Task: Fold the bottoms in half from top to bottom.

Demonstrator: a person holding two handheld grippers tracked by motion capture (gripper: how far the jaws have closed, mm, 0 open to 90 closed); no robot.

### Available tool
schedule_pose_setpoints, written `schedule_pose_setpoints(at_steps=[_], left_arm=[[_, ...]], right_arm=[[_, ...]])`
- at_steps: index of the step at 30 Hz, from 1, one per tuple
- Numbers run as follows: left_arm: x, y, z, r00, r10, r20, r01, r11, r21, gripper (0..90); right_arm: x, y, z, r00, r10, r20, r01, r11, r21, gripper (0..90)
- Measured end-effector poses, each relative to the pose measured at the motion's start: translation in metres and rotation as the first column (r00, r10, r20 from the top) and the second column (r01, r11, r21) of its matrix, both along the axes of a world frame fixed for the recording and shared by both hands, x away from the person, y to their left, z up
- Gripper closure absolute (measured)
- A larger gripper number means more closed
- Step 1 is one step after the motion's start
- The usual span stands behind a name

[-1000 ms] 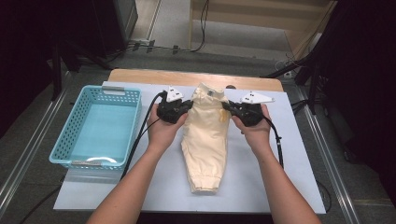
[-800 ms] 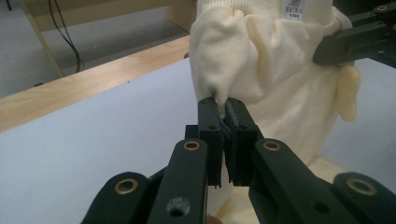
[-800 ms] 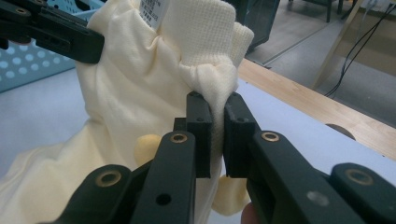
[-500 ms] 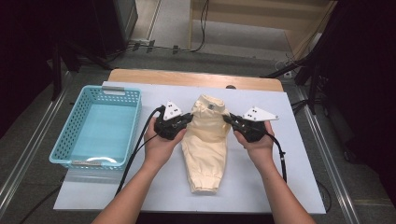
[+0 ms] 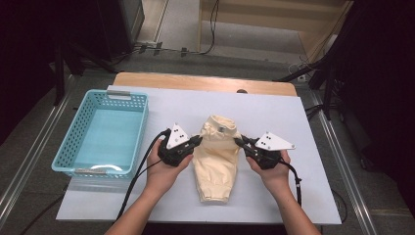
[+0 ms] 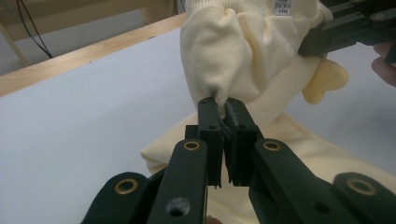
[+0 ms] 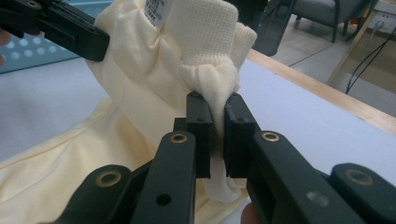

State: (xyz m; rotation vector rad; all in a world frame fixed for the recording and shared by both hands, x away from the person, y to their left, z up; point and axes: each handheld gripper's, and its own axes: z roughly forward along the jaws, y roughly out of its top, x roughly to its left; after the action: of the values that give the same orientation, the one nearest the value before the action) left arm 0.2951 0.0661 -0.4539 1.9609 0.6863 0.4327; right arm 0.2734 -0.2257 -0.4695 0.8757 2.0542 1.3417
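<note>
A cream-coloured pair of trousers (image 5: 216,161) lies folded lengthwise on the white table top (image 5: 293,117), waistband away from me and lifted off the surface. My left gripper (image 5: 197,141) is shut on the left edge of the ribbed waistband (image 6: 219,60), the cloth pinched between its pads. At the waistband's right edge my right gripper (image 5: 239,142) is shut on a bunch of fabric (image 7: 205,70). The garment's lower half (image 5: 215,188) rests flat on the table. In each gripper view the other gripper's jaws hold the far side of the waistband.
A light blue plastic basket (image 5: 128,115) stands on the left part of the table. A wooden strip (image 5: 205,82) runs along the table's far edge. Metal rails (image 5: 342,166) flank the table on both sides.
Both hands have drawn the waistband toward me, folding the upper part of the trousers over the lower part. The garment now looks shorter.
</note>
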Motion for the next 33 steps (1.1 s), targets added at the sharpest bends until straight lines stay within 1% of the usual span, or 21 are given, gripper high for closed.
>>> schedule_pose_setpoints(at_steps=[4, 6, 13, 15, 16, 17, 19, 22, 25, 27, 29, 32, 33], left_arm=[[-0.01, 0.003, -0.009, 0.9998, -0.022, -0.004, 0.022, 0.9997, 0.013, 86.6], [-0.013, 0.004, -0.014, 0.9995, -0.031, -0.008, 0.031, 0.9994, 0.017, 86.7], [-0.024, 0.007, -0.027, 0.9986, -0.043, -0.032, 0.044, 0.9985, 0.032, 86.6], [-0.026, 0.008, -0.029, 0.9972, -0.049, -0.056, 0.05, 0.9985, 0.021, 86.6], [-0.027, 0.009, -0.029, 0.9965, -0.05, -0.067, 0.051, 0.9985, 0.019, 86.5], [-0.028, 0.008, -0.03, 0.9956, -0.052, -0.079, 0.054, 0.9983, 0.022, 86.5], [-0.03, 0.007, -0.032, 0.995, -0.064, -0.077, 0.067, 0.9969, 0.041, 86.4], [-0.032, 0.008, -0.036, 0.9932, -0.072, -0.091, 0.077, 0.9956, 0.054, 86.0], [-0.031, 0.01, -0.039, 0.9886, -0.074, -0.131, 0.083, 0.9949, 0.058, 84.3], [-0.03, 0.012, -0.036, 0.9849, -0.077, -0.155, 0.085, 0.9952, 0.048, 80.9], [-0.029, 0.016, -0.032, 0.9808, -0.087, -0.175, 0.092, 0.9956, 0.02, 70.6], [-0.027, 0.02, -0.022, 0.9804, -0.09, -0.175, 0.09, 0.9959, -0.012, 59.0], [-0.026, 0.021, -0.018, 0.9807, -0.093, -0.172, 0.092, 0.9957, -0.012, 56.3]], right_arm=[[-0.01, 0.001, -0.008, 0.9998, 0.018, -0.006, -0.018, 1.0, -0.013, 81.1], [-0.015, 0.002, -0.012, 0.9998, 0.021, 0.003, -0.021, 0.999, -0.028, 81.0], [-0.027, 0.004, -0.027, 0.9992, 0.033, -0.021, -0.034, 0.999, -0.036, 80.9], [-0.029, 0.004, -0.03, 0.9989, 0.04, -0.025, -0.041, 0.998, -0.04, 80.8], [-0.03, 0.004, -0.032, 0.9986, 0.044, -0.029, -0.045, 0.998, -0.032, 80.7], [-0.031, 0.003, -0.034, 0.9981, 0.053, -0.033, -0.053, 0.998, -0.027, 80.5], [-0.033, 0.002, -0.037, 0.9974, 0.057, -0.044, -0.058, 0.998, -0.022, 80.2], [-0.035, 0.001, -0.04, 0.9965, 0.068, -0.049, -0.069, 0.997, -0.019, 79.9], [-0.038, 0.002, -0.043, 0.9954, 0.076, -0.058, -0.078, 0.997, -0.021, 79.6], [-0.038, 0.003, -0.044, 0.9947, 0.084, -0.058, -0.086, 0.996, -0.027, 79.7], [-0.038, 0.003, -0.044, 0.9947, 0.086, -0.056, -0.088, 0.996, -0.032, 79.6], [-0.039, 0.002, -0.044, 0.9944, 0.089, -0.056, -0.091, 0.995, -0.032, 79.6], [-0.039, 0.002, -0.044, 0.9944, 0.09, -0.056, -0.092, 0.995, -0.032, 79.6]])
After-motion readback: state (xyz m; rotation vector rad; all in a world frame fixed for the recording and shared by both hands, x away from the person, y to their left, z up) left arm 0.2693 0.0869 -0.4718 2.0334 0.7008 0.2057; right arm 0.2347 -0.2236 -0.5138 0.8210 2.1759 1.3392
